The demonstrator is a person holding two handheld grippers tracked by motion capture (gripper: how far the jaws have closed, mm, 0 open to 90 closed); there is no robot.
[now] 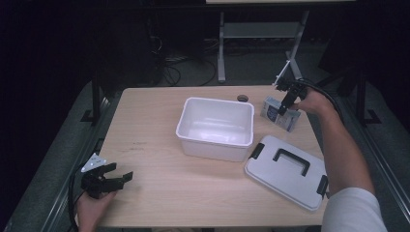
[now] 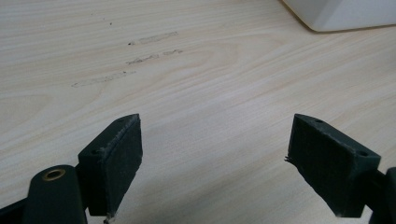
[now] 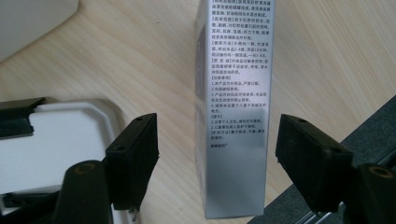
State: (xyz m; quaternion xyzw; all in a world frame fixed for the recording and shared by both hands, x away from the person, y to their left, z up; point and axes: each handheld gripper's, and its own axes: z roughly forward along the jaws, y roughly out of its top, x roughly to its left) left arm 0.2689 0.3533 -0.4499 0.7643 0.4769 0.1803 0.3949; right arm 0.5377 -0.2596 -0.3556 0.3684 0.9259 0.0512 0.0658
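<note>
Box (image 3: 233,107) print (unreadable from above) sits between right claw (image 3: 217,154) jaws.

White bin (image 1: 216,126) mid-table; grey lid (image 1: 286,170) right of it; silver carton (image 3: 233,107) upright.

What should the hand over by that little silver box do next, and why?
Probably close the right gripper on the silver box. Its jaws stand open on either side of the box, not touching it, so a squeeze should grip it.
</note>
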